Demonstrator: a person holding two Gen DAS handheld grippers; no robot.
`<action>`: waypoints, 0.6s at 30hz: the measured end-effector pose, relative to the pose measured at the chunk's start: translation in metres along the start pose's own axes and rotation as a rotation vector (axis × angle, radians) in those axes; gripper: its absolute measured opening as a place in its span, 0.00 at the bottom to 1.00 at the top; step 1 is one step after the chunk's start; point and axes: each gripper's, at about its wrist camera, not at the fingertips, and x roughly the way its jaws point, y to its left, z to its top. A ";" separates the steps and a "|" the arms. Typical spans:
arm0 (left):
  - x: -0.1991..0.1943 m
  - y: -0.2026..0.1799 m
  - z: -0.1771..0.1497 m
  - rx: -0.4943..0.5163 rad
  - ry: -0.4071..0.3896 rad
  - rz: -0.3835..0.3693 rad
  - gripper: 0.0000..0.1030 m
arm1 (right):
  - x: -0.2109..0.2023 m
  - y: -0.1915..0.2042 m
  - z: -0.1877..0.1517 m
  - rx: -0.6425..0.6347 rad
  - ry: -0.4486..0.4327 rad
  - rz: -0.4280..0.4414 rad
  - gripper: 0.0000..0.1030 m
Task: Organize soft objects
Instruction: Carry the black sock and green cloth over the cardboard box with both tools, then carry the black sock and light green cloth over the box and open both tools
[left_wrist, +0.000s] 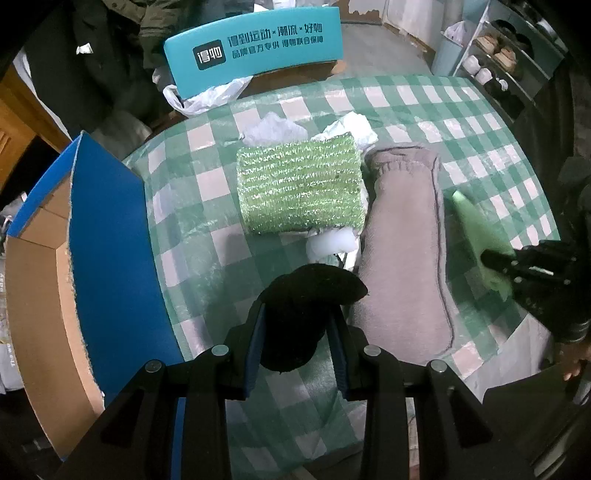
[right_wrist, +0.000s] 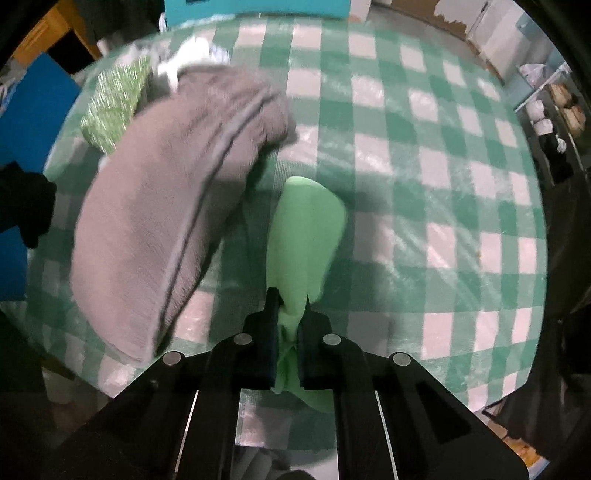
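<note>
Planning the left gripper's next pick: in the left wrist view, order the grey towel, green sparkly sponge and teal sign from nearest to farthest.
From the left gripper:
1. Grey towel, just right.
2. Green sparkly sponge, ahead, mid-table.
3. Teal sign, beyond the table's far edge.

A green-checked table (left_wrist: 424, 99) carries a sparkly green pad (left_wrist: 299, 188), grey towel (left_wrist: 402, 243) and crumpled white plastic (left_wrist: 352, 127).

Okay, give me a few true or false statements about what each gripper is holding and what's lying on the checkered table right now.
1. The left gripper holds a black soft item. True.
2. The right gripper is empty. False: its jaws pinch a light green cloth.
3. The grey towel sits inside the blue box. False: it lies on the table.
4. A green sparkly sponge lies left of the grey towel. True.
</note>
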 end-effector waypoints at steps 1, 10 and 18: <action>-0.002 0.000 0.000 0.001 -0.003 0.000 0.32 | -0.007 -0.001 0.001 0.006 -0.018 0.004 0.06; -0.026 0.007 -0.004 -0.008 -0.056 0.008 0.32 | -0.060 0.007 0.010 -0.009 -0.135 0.014 0.06; -0.062 0.016 -0.009 -0.007 -0.140 0.030 0.32 | -0.108 0.031 0.013 -0.053 -0.221 0.028 0.06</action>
